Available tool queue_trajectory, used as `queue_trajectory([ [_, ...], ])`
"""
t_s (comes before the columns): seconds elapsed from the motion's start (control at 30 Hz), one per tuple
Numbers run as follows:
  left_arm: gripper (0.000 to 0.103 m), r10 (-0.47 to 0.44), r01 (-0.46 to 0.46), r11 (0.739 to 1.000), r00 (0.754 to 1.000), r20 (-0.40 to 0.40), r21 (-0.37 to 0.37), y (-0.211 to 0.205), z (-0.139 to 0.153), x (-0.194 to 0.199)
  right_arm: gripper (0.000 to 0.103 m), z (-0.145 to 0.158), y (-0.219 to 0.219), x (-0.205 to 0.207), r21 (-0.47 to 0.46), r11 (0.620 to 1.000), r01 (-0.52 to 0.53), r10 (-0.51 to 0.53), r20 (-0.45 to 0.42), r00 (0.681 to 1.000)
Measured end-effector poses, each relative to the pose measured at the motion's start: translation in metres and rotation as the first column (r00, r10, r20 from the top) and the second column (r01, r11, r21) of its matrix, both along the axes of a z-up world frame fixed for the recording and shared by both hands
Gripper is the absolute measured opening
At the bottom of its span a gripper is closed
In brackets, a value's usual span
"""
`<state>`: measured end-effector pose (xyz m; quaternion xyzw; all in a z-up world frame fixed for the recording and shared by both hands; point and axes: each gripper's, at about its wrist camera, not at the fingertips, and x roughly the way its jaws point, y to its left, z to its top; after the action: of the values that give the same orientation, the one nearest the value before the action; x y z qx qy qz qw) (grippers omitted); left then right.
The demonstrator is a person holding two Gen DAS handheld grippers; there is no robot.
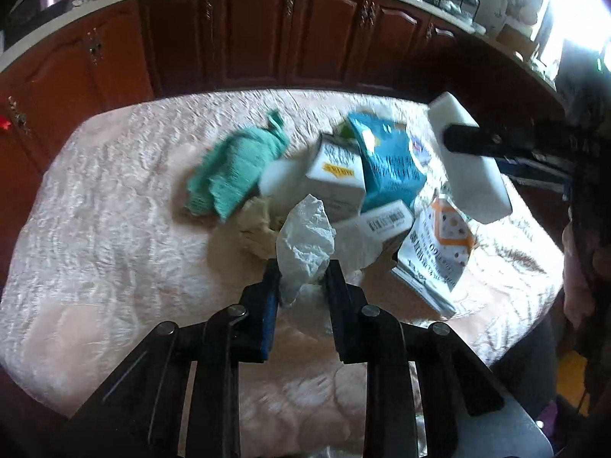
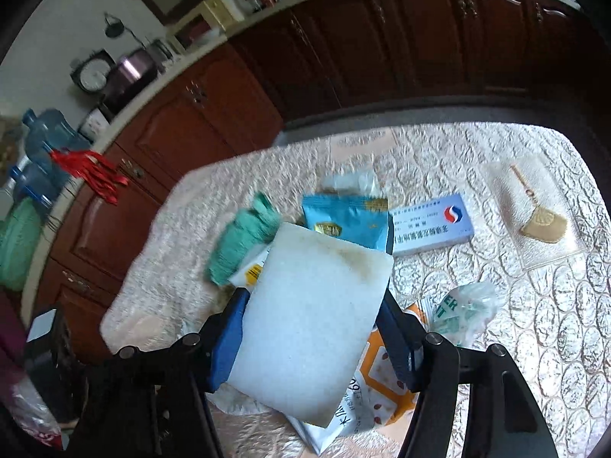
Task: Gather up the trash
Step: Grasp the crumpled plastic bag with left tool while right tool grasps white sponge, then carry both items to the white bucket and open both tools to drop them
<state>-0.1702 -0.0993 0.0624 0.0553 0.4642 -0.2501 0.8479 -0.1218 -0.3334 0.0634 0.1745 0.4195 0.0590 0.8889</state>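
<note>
Both grippers hold trash; most of the pile is left.

The left gripper (image 1: 301,273) pinches a crumpled white tissue (image 1: 305,236); the right gripper (image 2: 311,297) clamps a stained white sponge block (image 2: 313,320). Ahead of them a green cloth (image 1: 235,173), a teal pouch (image 1: 389,164), cartons and a blue-white medicine box (image 2: 431,225) lie uncollected. Beneath the right gripper, a bag reads "ER". No bin shows.

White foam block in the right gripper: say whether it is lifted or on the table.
Lifted. The white foam block sits clamped in the right gripper, above the litter.

"ER" on crumpled plastic bag (image 2: 464,311), "100" on orange-and-white pouch (image 1: 439,244)
</note>
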Motion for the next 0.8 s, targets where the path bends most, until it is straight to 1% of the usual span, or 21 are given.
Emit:
queue_trajectory([
  [0.13,0.021,0.020,-0.020,0.999,1.000,0.011,-0.048,0.016,0.028,0.002,0.064,0.020,-0.011,-0.015,0.016,1.000,0.020,-0.021,0.048,0.999],
  [0.23,0.021,0.004,-0.001,0.998,0.999,0.034,-0.065,0.010,0.044,0.001,0.064,0.028,-0.025,-0.029,0.008,0.999,0.047,-0.048,0.072,0.996],
  [0.3,0.021,-0.024,0.027,0.995,0.999,0.034,-0.093,0.000,0.054,0.000,0.064,0.034,-0.038,-0.039,-0.004,0.997,0.079,-0.079,0.084,0.993],
  [0.33,0.021,-0.047,0.050,0.993,0.998,0.028,-0.109,-0.009,0.058,-0.001,0.064,0.035,-0.044,-0.045,-0.009,0.996,0.094,-0.093,0.088,0.992],
  [0.4,0.021,-0.085,0.089,0.989,0.996,0.036,-0.117,-0.026,0.064,0.000,0.064,0.038,-0.061,-0.055,-0.024,0.991,0.134,-0.131,0.092,0.987],
  [0.47,0.021,-0.132,0.137,0.983,0.990,0.047,-0.120,-0.054,0.069,-0.004,0.064,0.041,-0.083,-0.069,-0.038,0.983,0.180,-0.176,0.097,0.980],
  [0.57,0.021,-0.210,0.212,0.967,0.977,0.033,-0.142,-0.097,0.074,-0.009,0.064,0.044,-0.113,-0.091,-0.063,0.965,0.253,-0.246,0.098,0.964],
  [0.63,0.021,-0.254,0.255,0.956,0.967,0.025,-0.143,-0.130,0.074,-0.011,0.064,0.045,-0.136,-0.108,-0.078,0.948,0.307,-0.300,0.096,0.949],
  [0.7,0.021,-0.287,0.287,0.947,0.958,0.020,-0.142,-0.159,0.073,-0.015,0.064,0.043,-0.161,-0.124,-0.087,0.925,0.370,-0.363,0.092,0.927],
  [0.8,0.021,-0.329,0.327,0.934,0.944,0.008,-0.142,-0.207,0.067,-0.019,0.064,0.033,-0.198,-0.144,-0.102,0.887,0.450,-0.445,0.064,0.893],
])
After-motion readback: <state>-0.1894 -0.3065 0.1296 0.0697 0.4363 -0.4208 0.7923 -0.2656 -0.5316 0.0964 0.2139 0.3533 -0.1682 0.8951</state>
